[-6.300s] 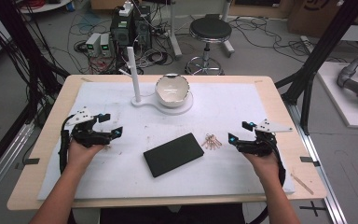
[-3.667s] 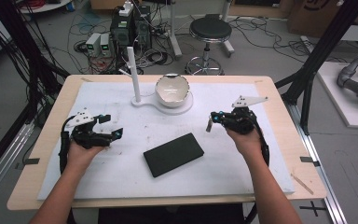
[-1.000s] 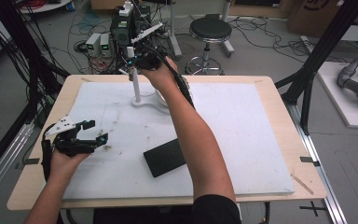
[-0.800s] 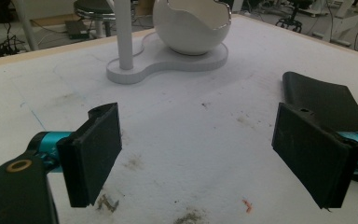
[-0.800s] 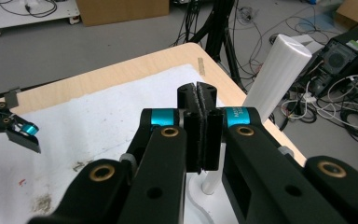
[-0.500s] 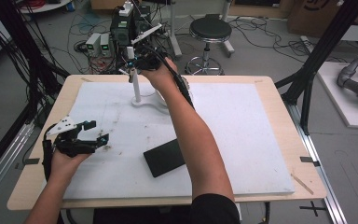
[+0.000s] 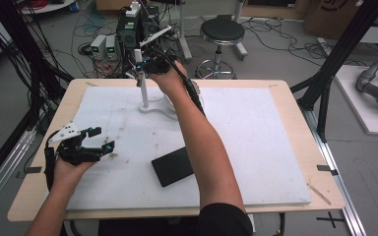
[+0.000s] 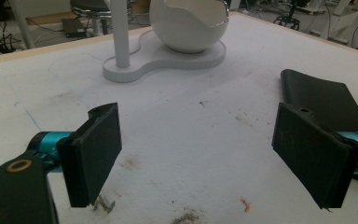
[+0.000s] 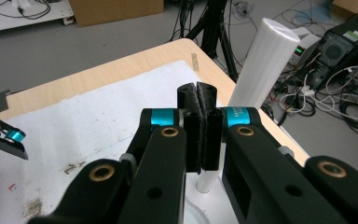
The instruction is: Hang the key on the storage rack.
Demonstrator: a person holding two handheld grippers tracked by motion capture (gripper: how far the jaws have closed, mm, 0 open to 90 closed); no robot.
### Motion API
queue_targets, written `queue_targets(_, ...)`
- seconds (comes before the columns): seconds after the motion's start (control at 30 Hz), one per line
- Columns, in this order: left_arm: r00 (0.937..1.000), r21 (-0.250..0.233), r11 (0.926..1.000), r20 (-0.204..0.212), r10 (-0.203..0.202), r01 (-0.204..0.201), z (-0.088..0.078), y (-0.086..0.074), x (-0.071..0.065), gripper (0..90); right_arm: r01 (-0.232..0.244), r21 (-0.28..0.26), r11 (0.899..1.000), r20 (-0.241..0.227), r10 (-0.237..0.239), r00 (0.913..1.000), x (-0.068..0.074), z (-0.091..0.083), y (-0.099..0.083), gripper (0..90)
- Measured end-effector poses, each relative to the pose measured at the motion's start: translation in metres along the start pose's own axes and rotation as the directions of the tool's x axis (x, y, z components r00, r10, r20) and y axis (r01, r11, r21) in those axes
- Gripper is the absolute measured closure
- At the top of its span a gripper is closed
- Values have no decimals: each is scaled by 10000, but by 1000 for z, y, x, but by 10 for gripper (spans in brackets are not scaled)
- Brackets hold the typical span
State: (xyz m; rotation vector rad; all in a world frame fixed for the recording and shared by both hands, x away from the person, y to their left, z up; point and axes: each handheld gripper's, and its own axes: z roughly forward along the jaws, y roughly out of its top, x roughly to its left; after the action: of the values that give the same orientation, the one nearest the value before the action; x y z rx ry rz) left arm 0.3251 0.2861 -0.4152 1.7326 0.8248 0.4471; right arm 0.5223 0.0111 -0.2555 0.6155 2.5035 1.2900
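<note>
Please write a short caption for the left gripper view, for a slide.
Open left gripper above the white mat, facing a white stand with bowl; black slab at right.

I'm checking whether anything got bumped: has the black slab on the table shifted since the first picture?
No. The black slab lies at the same spot and angle, below and right of the white stand, as before.

A lab: cables [image 7: 39, 54] on the floor, electronics boxes [image 7: 128, 34], a stool [image 7: 221, 32], black frame struts [image 7: 344, 54].
</note>
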Motion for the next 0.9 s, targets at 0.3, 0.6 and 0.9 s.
queue_targets(0.3, 9999, 82, 10000, 114, 54, -55, 3, 0, -2, 158, -135, -346, 9993, 507, 153, 9986, -1, -19, -2, 652)
queue_targets(0.6, 9996, 247, 9995, 203, 207, -212, 6, 1, -6, 158, 83, -531, 9986, 698, -46, 9976, -1, -77, -31, 490)
queue_targets(0.9, 9991, 323, 9990, 297, 291, -301, 11, 3, -10, 158, -212, -1143, 9932, 638, 287, 9976, 1, -141, -84, 404)
